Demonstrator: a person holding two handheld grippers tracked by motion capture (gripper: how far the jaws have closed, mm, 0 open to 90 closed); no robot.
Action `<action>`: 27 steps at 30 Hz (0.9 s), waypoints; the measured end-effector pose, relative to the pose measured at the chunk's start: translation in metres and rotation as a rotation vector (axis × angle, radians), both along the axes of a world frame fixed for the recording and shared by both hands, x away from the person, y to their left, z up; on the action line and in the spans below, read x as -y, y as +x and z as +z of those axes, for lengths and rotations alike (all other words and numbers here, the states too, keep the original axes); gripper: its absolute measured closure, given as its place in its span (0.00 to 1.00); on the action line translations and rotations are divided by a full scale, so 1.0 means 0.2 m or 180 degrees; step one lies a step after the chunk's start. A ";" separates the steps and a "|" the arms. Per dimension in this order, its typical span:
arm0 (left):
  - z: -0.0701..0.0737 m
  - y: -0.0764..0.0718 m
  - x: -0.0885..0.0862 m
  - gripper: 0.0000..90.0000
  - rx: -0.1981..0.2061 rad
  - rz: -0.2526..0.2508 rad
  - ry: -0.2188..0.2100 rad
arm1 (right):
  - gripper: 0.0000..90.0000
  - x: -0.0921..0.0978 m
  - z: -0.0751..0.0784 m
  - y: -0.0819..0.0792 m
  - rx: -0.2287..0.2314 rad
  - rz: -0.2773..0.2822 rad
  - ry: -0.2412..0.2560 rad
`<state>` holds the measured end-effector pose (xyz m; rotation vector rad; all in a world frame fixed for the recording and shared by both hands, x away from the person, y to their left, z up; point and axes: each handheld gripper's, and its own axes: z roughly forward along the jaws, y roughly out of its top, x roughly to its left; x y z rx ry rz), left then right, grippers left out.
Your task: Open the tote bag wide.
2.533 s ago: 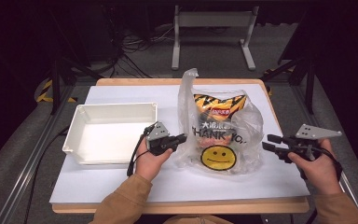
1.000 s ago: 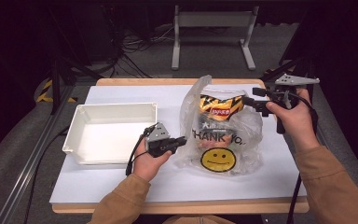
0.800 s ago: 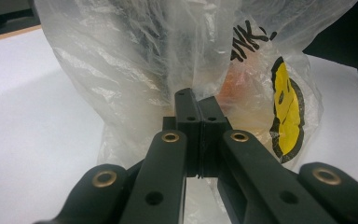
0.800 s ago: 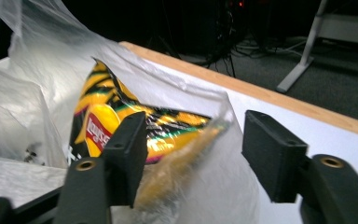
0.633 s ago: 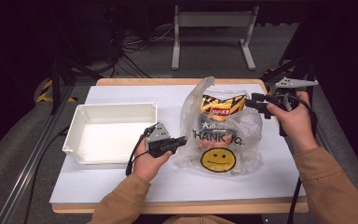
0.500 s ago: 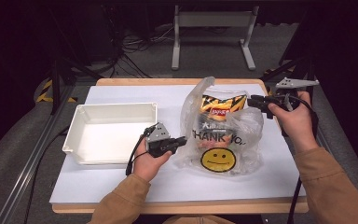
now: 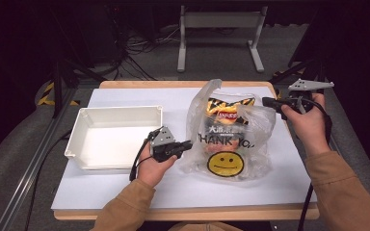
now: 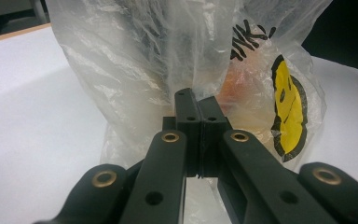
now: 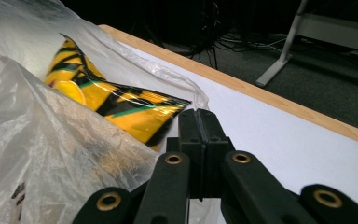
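White tabletop [image 7: 125, 192], plastic bag [image 7: 231, 134] between closed left gripper [image 7: 185, 144] and closed right gripper [image 7: 266, 101], both pinching film

Bag [image 7: 231, 139]: clear plastic, black lettering, yellow smiley face with black outline. Chip packet [image 7: 229, 108] inside it: yellow with black stripes, some green edging and a red logo. Tray [image 7: 84, 130]: white. Table [image 7: 125, 98]: white top with a light wood edge. Both grippers [image 7: 185, 144] [image 7: 266, 101]: black jaws, brass-coloured rivets. Sleeves [image 7: 125, 209]: tan.
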<state>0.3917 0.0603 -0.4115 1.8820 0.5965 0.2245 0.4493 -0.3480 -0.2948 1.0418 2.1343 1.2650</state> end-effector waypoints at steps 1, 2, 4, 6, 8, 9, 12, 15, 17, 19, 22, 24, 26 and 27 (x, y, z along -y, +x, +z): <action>0.00 0.00 0.00 1.00 -0.0004 0.0001 0.0009 | 1.00 0.01 -0.01 0.01 -0.0005 -0.0023 -0.0010; 0.00 0.00 0.00 1.00 -0.0009 0.0001 0.0007 | 1.00 0.02 -0.02 0.01 -0.0009 -0.0042 -0.0019; -0.01 0.00 0.00 1.00 -0.0015 -0.0003 0.0012 | 1.00 0.03 -0.07 0.03 -0.0043 -0.0071 -0.0046; -0.01 0.01 0.00 1.00 -0.0024 -0.0003 0.0023 | 1.00 0.04 -0.09 0.04 -0.0069 -0.0069 -0.0040; -0.01 0.01 0.00 1.00 -0.0036 0.0007 0.0023 | 1.00 0.04 -0.11 0.04 -0.0083 -0.0067 -0.0041; -0.01 0.01 0.00 1.00 -0.0042 0.0011 0.0032 | 1.00 0.05 -0.12 0.04 -0.0101 -0.0066 -0.0032; -0.02 0.01 0.00 1.00 -0.0045 0.0009 0.0024 | 1.00 0.06 -0.18 0.03 -0.0159 -0.0042 -0.0033; -0.02 0.01 0.00 1.00 -0.0044 0.0000 0.0030 | 1.00 0.06 -0.22 0.02 -0.0218 -0.0026 -0.0035; -0.02 0.01 0.00 1.00 -0.0045 0.0000 0.0031 | 1.00 0.06 -0.25 0.01 -0.0267 -0.0023 -0.0065; -0.02 0.01 0.00 1.00 -0.0049 0.0007 0.0027 | 1.00 0.07 -0.29 0.01 -0.0330 -0.0018 -0.0089; -0.02 0.01 0.00 1.00 -0.0046 -0.0001 0.0036 | 1.00 0.08 -0.35 0.00 -0.0421 -0.0009 -0.0124; -0.02 0.01 0.00 1.00 -0.0044 -0.0007 0.0044 | 1.00 0.08 -0.37 0.00 -0.0457 -0.0007 -0.0136; -0.02 0.01 0.00 1.00 -0.0058 -0.0005 0.0046 | 1.00 0.08 -0.41 0.00 -0.0509 0.0004 -0.0149; -0.02 0.01 0.00 1.00 -0.0063 -0.0006 0.0049 | 1.00 0.08 -0.43 0.00 -0.0528 0.0013 -0.0153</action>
